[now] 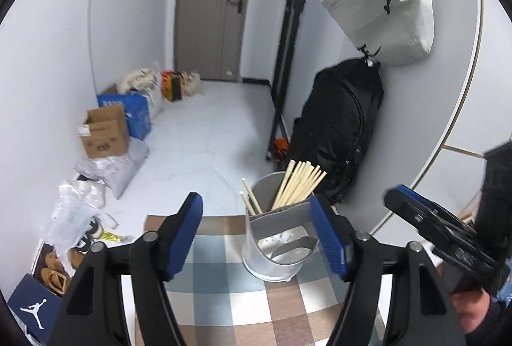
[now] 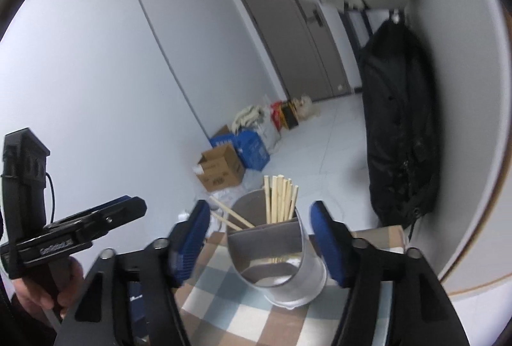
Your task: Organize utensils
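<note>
Your left gripper [image 1: 257,234] stands with its blue pads spread wide and nothing between them. The metal utensil holder [image 1: 275,263] sits just ahead of it, nearer the right pad than the left, on the checked tablecloth [image 1: 224,282]. Your right gripper [image 2: 259,240] is likewise spread wide and holds nothing; the holder [image 2: 288,279] lies straight ahead of it, framed by the two pads but not touched by either.

The holder is split by grey dividers. A bundle of chopsticks [image 1: 299,186] stands upright in the back compartment, leaning slightly away from your left gripper's right pad. Two or three more chopsticks [image 1: 249,199] lean the other way in the compartment beside it. The front compartment, closest to both grippers, looks hollow, its perforated metal floor showing.

Seen from the left wrist, your right gripper sits off to the right with your hand [image 1: 473,310] below it. Beyond the table edge, a black backpack [image 1: 339,135] rests against the wall.
</note>
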Available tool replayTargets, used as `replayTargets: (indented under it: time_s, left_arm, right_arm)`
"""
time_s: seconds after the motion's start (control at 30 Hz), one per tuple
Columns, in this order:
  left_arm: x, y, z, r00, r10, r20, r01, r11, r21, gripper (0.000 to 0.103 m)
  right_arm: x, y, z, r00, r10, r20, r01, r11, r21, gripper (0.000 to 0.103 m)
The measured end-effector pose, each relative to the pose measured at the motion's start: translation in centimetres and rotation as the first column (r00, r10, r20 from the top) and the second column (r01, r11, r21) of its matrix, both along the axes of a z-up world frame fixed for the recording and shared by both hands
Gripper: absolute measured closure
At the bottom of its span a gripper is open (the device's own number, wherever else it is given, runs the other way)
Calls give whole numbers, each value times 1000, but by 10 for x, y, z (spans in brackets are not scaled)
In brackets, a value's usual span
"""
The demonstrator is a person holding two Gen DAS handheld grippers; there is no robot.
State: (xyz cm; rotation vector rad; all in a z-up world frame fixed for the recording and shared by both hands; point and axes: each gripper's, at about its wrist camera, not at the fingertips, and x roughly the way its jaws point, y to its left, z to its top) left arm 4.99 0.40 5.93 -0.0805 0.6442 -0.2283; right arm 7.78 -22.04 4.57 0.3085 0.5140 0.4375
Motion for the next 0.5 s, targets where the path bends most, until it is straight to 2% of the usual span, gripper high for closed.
replayTargets:
  time_s: [0.17, 0.27, 0.33, 0.5]
  left_arm:
    - [-21, 3, 4, 997, 46, 56, -45, 999, -4, 25]
    - [-34, 5, 5, 993, 74, 96, -75, 997, 5, 22]
    - [-40, 7, 5, 991, 80, 109, -80, 997, 0, 20]
    - [-54, 12, 6, 988, 104, 118, -102, 994, -26, 18]
  right_arm:
    - [-35, 7, 12, 998, 12, 67, -11, 1000, -22, 19]
    - [-56, 13, 17, 993, 12, 119, -7, 999, -46, 13]
    - [-66, 17, 20, 991, 12, 136, -4, 998, -57, 4]
    - [-82, 19, 23, 986, 1, 169, 10, 998, -59, 0]
